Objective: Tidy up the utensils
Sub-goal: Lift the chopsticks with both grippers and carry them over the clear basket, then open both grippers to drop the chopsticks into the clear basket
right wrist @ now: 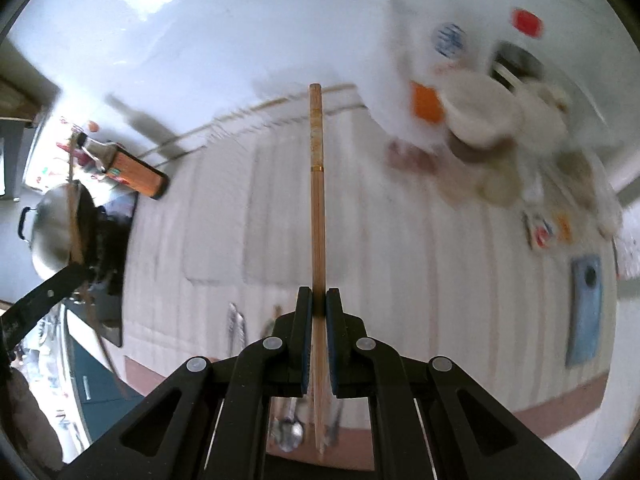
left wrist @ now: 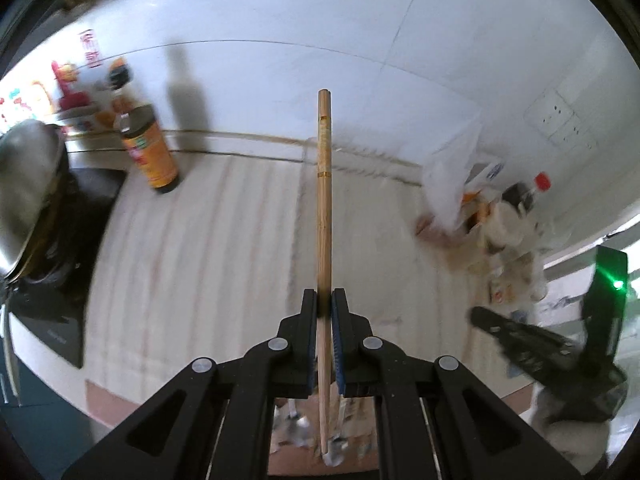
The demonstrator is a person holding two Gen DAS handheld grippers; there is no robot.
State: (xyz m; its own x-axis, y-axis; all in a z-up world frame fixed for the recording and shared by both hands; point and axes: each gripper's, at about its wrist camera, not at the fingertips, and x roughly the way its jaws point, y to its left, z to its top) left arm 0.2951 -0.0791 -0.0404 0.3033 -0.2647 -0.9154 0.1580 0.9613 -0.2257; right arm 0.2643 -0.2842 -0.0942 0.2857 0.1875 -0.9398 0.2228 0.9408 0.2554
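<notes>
white tiled walls and a pale striped counter frame both views, smeared by motion blur.

left gripper: jaws pressed in on a pair of wooden chopsticks, which run from 6 o'clock below the jaws up to 12 o'clock, thick ends away from the camera. right gripper: likewise pinching a second pair of chopsticks, pointing toward 12 o'clock. each pair is held lifted above the counter, not resting on it.

outward from the left tool: a sauce bottle stands at 10 o'clock, a wok with a steel lid sits at 9 o'clock, and a clutter of bags and bottles crowds 2 o'clock. from the right tool: a spoon lies at 6 o'clock just under the jaws, more cutlery lies at 7 o'clock, and a blue sponge-like pad lies at 3 o'clock.

by my reading the task is midway: two pairs of chopsticks are picked up but not yet put anywhere, and the spoon and other cutlery on the counter remain unsorted. no holder or tray for them is visible, so the destination cannot be told.
</notes>
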